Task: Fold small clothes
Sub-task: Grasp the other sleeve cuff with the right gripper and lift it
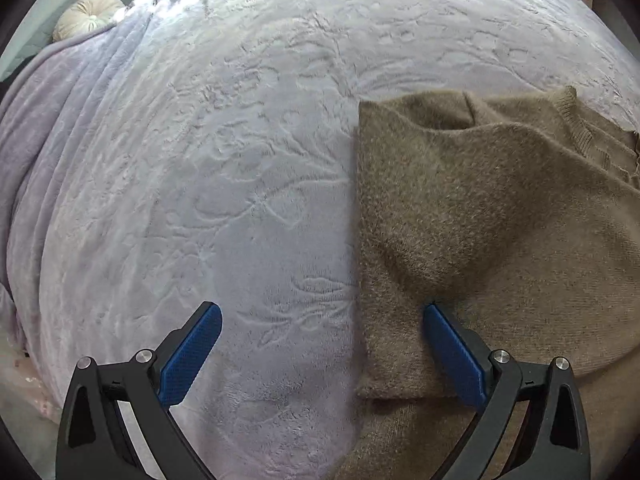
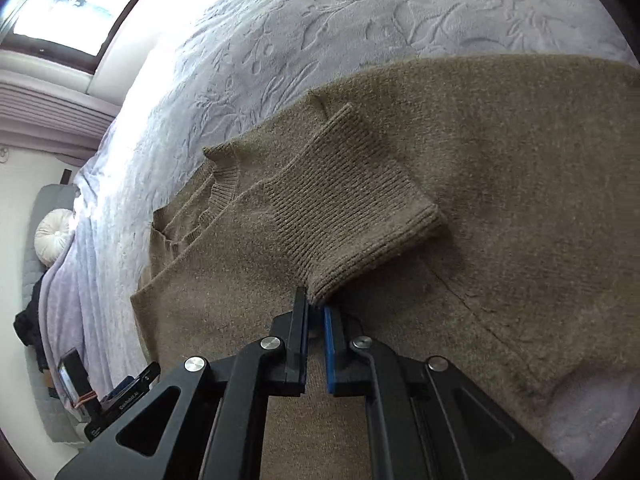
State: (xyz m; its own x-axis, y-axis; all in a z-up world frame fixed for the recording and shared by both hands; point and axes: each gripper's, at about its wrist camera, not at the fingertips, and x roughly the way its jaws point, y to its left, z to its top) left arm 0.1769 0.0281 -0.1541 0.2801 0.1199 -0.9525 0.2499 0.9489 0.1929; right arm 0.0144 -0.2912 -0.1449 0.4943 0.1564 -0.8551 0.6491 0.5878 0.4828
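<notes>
One pale lilac plush bedspread (image 1: 240,160) with an embossed leaf pattern covers the bed and fills most of both views. On it lies one brown knitted sweater (image 2: 520,168), spread flat across the cover; in the left wrist view it takes up the right half of the picture, its straight side edge running top to bottom. One sleeve with a ribbed cuff (image 2: 352,200) is folded in over the body of the sweater, and the ribbed neckline (image 2: 216,184) shows beyond it, toward the pillow end of the bed. The knit is fuzzy, an even dull brown, with a loose rumple near the shoulder.

One round cream cushion (image 1: 90,16) with a button centre sits at the far corner of the bed, well apart from the sweater.

Two grippers are in view. The left gripper (image 1: 322,312) stands wide, its blue pads (image 1: 192,356) spread, one over bare bedspread and the other over the sweater's edge; no cloth is pinched between them. The right gripper (image 2: 316,306) is closed narrow, its tips pinching the corner of the ribbed cuff.
</notes>
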